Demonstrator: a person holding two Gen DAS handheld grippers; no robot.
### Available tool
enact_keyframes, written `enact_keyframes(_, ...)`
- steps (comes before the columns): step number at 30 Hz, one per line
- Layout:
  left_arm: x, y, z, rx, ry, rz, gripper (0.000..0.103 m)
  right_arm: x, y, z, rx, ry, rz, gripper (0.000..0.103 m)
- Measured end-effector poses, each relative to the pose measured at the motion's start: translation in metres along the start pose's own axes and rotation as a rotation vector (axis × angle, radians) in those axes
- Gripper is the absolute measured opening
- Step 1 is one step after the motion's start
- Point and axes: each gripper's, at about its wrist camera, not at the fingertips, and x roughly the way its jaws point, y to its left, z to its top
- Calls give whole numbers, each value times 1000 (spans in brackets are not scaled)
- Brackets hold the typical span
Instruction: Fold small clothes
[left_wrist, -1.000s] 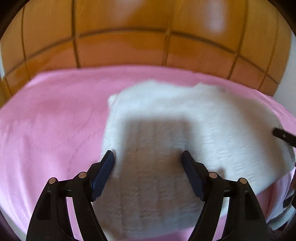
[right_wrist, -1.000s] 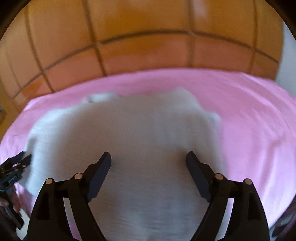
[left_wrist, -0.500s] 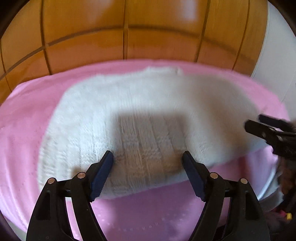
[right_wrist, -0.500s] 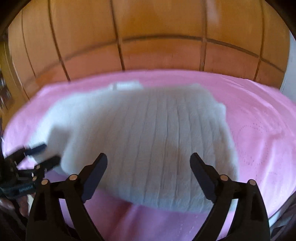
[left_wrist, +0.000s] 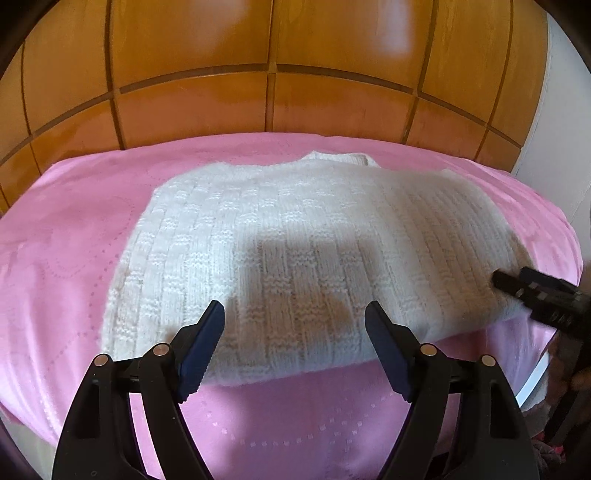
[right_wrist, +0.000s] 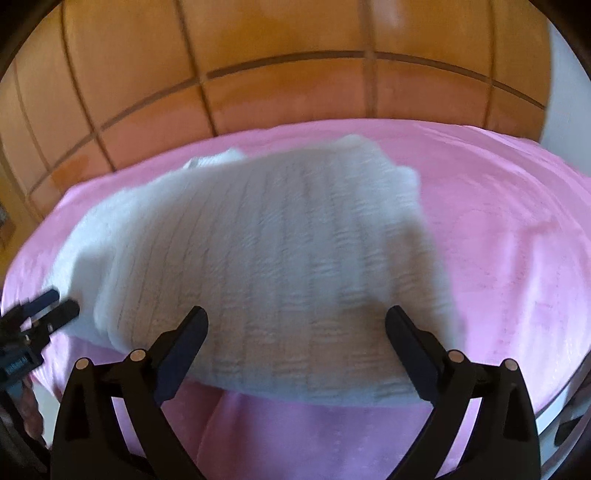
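A white knitted garment lies folded flat on the pink bedspread. It also shows in the right wrist view, blurred. My left gripper is open and empty, hovering over the garment's near edge. My right gripper is open and empty, also over the near edge. Each gripper shows in the other's view: the right gripper at the garment's right end, the left gripper at its left end.
A wooden panelled headboard runs behind the bed. A white wall stands at the right. The bed's near edge drops off at the lower right.
Both grippers have drawn back toward the near edge of the bed, so the whole garment now shows. The garment lies still.
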Motion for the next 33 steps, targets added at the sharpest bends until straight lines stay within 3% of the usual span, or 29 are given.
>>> enact_keyframes(5,-1,-1,2,5,1,4,77,-11,-45,14,143,-34,-8,99)
enact_keyframes(12,6,-1,4,10,19,22,77,7,-99,13,328,20,48,99)
enact_keyframes(21,16,-10,7,31,36,47,77,7,-105,1,315,18,96,101)
enact_keyframes(28,16,4,16,7,17,51,77,-4,-105,5,339,-32,58,99)
enact_keyframes(33,12,38,28,-63,-27,76,77,-19,-89,22,269,-87,87,71)
